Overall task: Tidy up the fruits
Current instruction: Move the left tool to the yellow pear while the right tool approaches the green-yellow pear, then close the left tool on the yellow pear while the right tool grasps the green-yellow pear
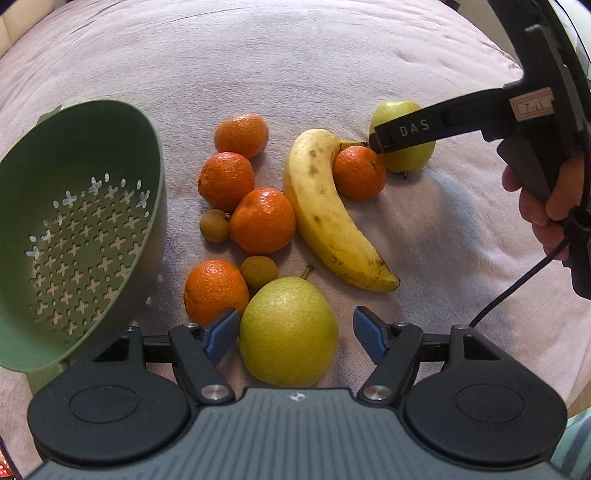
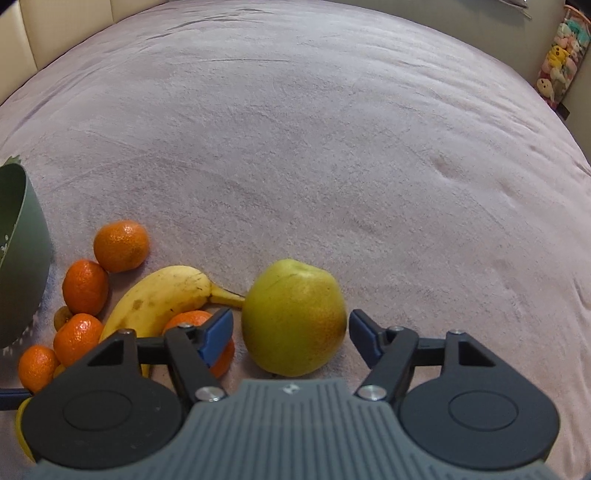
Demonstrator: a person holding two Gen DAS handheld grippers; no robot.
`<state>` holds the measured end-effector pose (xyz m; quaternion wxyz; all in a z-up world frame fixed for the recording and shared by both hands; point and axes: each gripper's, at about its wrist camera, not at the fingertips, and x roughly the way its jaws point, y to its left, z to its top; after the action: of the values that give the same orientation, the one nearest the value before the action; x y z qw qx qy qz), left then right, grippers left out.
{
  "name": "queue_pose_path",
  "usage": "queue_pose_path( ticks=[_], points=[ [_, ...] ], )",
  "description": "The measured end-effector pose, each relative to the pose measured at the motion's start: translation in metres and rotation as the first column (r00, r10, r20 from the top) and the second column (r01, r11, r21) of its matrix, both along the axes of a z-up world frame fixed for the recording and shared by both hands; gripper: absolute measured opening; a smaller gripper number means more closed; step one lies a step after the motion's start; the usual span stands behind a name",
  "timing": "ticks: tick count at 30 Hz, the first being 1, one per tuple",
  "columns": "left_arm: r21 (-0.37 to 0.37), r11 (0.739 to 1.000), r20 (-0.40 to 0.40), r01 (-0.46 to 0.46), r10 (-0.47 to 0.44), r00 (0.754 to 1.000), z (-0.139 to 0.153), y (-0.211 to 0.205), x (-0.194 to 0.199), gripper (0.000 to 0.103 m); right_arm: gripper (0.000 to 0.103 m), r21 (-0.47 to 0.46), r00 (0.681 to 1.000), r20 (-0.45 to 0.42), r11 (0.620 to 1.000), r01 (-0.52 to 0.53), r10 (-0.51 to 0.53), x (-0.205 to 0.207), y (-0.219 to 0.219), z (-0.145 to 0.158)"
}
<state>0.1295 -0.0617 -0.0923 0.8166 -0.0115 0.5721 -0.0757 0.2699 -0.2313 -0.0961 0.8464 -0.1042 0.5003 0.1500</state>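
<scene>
Two grippers close in on fruit spread across a bed.
A green colander [image 1: 79,229] sits left of the pile; the left gripper [image 1: 293,336], spread, straddles the near pear [image 1: 288,330], while the right gripper [image 2: 290,332], spread, brackets the far pear [image 2: 293,317] without pinching.

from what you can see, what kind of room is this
Probably a bedroom: the fruit lies on a soft pinkish blanket spread like a bed cover, a padded cream headboard sits behind it, and plush toys hang in the corner.
</scene>
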Motion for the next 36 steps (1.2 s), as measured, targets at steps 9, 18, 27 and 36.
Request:
queue_pose_path(
  ticks=[9, 18, 27, 36],
  points=[
    [0.046, 0.998, 0.012, 0.032, -0.033, 0.999, -0.002, -0.009, 0.000, 0.074, 0.063, 0.027, 1.000, -0.008, 0.999, 0.020, -0.020, 0.004, -0.004, -0.009],
    [0.006, 1.000, 0.021, 0.000, 0.000, 1.000, 0.001, 0.003, -0.003, 0.070, 0.062, 0.016, 0.999, -0.045, 1.000, 0.019, -0.018, -0.009, -0.009, 0.001],
    [-0.030, 0.999, 0.075, -0.013, 0.015, 0.997, -0.001, 0.010, -0.012, 0.071, 0.062, 0.027, 0.993, -0.094, 0.997, 0.073, -0.071, -0.041, -0.013, 0.025],
    [0.115, 0.989, 0.118, 0.094, -0.108, 0.987, -0.004, -0.014, -0.018, 0.069, 0.062, 0.089, 0.986, -0.112, 0.987, 0.134, -0.124, -0.092, -0.019, 0.044]
  ],
)
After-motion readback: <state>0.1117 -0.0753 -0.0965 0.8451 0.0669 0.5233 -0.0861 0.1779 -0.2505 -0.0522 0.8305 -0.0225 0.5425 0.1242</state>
